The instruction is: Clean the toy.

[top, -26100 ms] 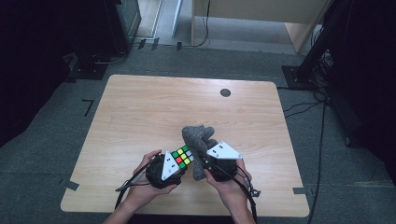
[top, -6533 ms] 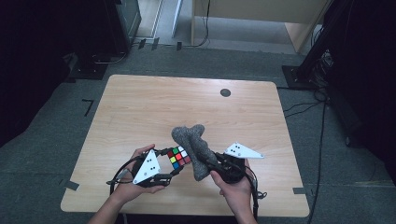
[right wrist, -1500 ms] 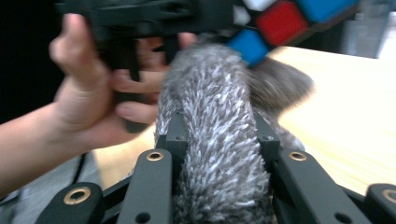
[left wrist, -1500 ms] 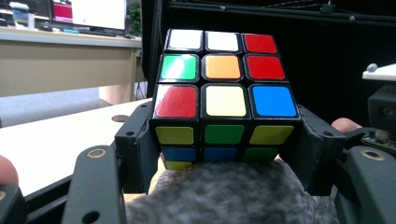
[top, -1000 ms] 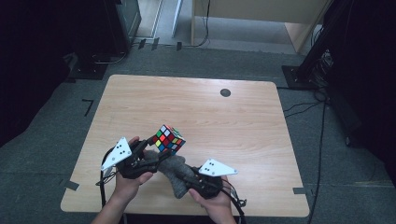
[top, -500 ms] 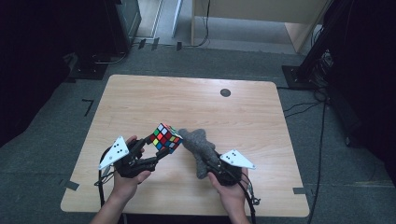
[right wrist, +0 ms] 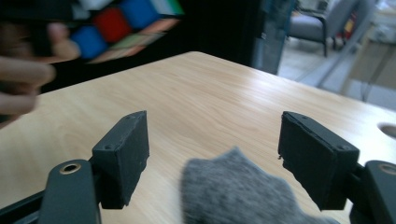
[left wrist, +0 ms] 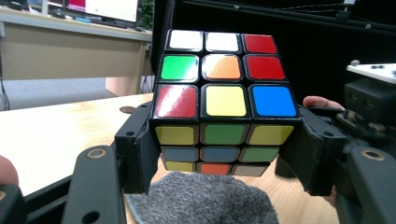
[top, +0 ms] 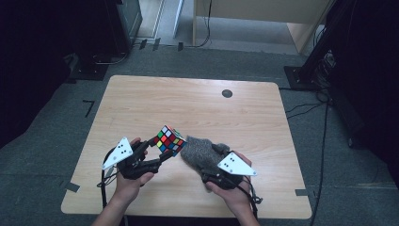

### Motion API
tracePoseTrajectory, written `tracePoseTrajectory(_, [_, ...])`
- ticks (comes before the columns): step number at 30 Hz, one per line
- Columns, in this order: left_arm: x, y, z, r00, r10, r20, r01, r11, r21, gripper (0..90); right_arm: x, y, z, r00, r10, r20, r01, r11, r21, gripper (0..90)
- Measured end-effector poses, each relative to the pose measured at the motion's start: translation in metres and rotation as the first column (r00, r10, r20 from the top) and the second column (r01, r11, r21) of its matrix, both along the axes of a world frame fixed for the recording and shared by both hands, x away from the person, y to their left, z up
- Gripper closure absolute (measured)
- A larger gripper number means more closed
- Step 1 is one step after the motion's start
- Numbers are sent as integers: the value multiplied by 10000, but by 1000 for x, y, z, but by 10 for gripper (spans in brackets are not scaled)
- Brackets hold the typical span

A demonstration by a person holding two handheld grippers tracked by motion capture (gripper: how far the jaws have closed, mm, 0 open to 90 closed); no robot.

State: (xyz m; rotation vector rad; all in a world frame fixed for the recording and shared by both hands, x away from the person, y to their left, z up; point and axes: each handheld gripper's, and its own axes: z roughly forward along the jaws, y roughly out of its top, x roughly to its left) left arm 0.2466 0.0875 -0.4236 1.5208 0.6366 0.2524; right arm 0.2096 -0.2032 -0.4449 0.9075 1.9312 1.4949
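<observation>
On the pale wooden table, the left gripper clamps a Rubik's cube lifted near six o'clock, while at its four o'clock the right gripper, jaws just opening and now apart, straddles a grey cloth without pressing it.

The right gripper has just been opening; the grey cloth lies loose between its jaws.
</observation>
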Motion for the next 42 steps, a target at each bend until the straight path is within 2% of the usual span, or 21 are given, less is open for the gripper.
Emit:
tracePoseTrajectory(2, [0,-2,1,9999,-66,-134,67,9999,75,346,-5,10,1,9993,287,232,-283,9995,-162,215])
tracePoseTrajectory(4, [0,-5,2,9992,-140,-384,148,9997,213,346,-9,15,4,9972,549,499,-545,9985,-92,215])
tracePoseTrajectory(9, [-2,-16,2,9961,-417,-773,454,9979,460,346,-15,22,7,9930,719,941,-701,9973,-220,217])
tracePoseTrajectory(15, [-6,-27,2,9915,-802,-1021,869,9942,631,346,-15,25,4,9921,667,1066,-620,9970,-464,215])
tracePoseTrajectory(21, [-9,-34,0,9861,-1114,-1233,1204,9904,683,346,-18,31,2,9872,582,1485,-451,9949,-900,229])
tracePoseTrajectory(27, [-9,-36,0,9776,-1451,-1523,1537,9871,456,345,-19,32,0,9842,246,1751,-53,9939,-1098,284])
tracePoseTrajectory(30, [-7,-36,-1,9749,-1441,-1698,1536,9871,443,345,-20,33,0,9807,155,1948,111,9908,-1350,324])
tracePoseTrajectory(32, [-4,-35,-2,9699,-1590,-1842,1683,9851,359,343,-21,33,-1,9807,147,1948,152,9884,-1511,334])
tracePoseTrajectory(37, [-4,-35,-3,9741,-1681,-1510,1769,9831,466,331,-20,30,0,9852,349,1681,-102,9893,-1455,338])
tracePoseTrajectory(42, [-3,-33,-1,9764,-1610,-1441,1699,9841,511,311,-18,27,1,9893,425,1397,-236,9907,-1343,339])
